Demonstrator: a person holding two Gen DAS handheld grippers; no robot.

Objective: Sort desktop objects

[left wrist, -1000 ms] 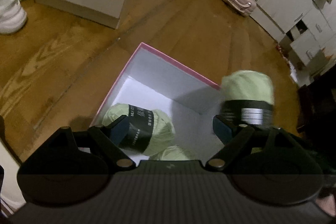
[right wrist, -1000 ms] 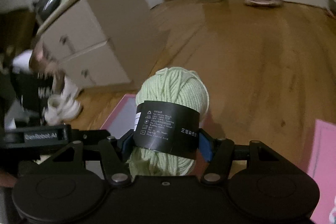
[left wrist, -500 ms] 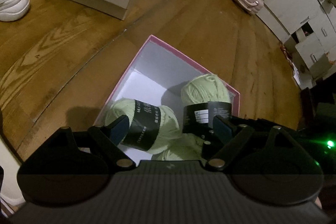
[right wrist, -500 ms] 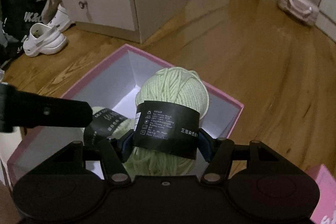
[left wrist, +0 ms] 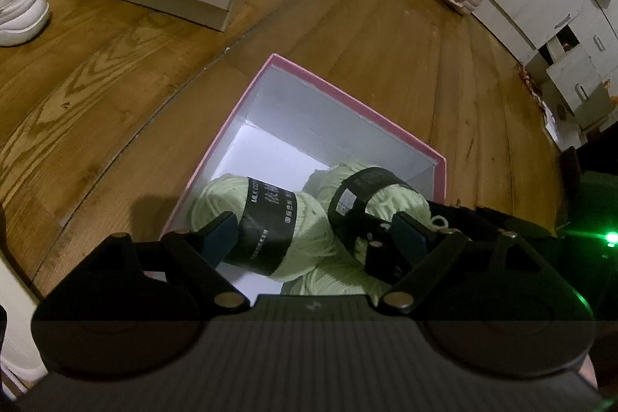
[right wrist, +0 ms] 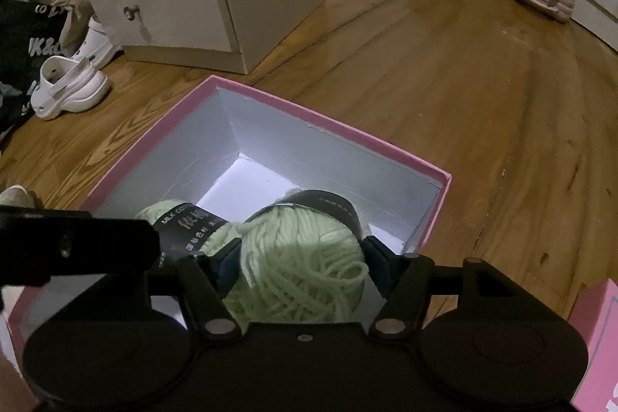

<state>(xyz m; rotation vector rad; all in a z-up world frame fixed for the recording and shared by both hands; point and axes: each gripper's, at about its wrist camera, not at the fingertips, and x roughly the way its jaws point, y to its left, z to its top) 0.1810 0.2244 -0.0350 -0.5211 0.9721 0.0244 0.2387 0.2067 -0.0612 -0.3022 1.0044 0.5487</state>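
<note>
The right gripper (right wrist: 301, 257) has just been opening, with a green yarn ball (right wrist: 305, 257) between its jaws. The ball is tipped over inside the pink box (right wrist: 332, 120), by the right wall. The left gripper (left wrist: 316, 238) hangs spread wide and empty above another ball (left wrist: 266, 222).

Your room is dim and warm-toned, and both views darken toward the lower edge, where the gripper bodies are nearly black. The brightest spot is the white floor of the pink box (right wrist: 266, 180), lit from above, while its inner walls stay grey in shadow. You get soft glare on the wooden floor (right wrist: 444, 37) in the right wrist view. A green light (left wrist: 610, 238) flares at the left wrist view's right edge. Fisheye bending curves the floorboards; nothing is motion-blurred.
</note>
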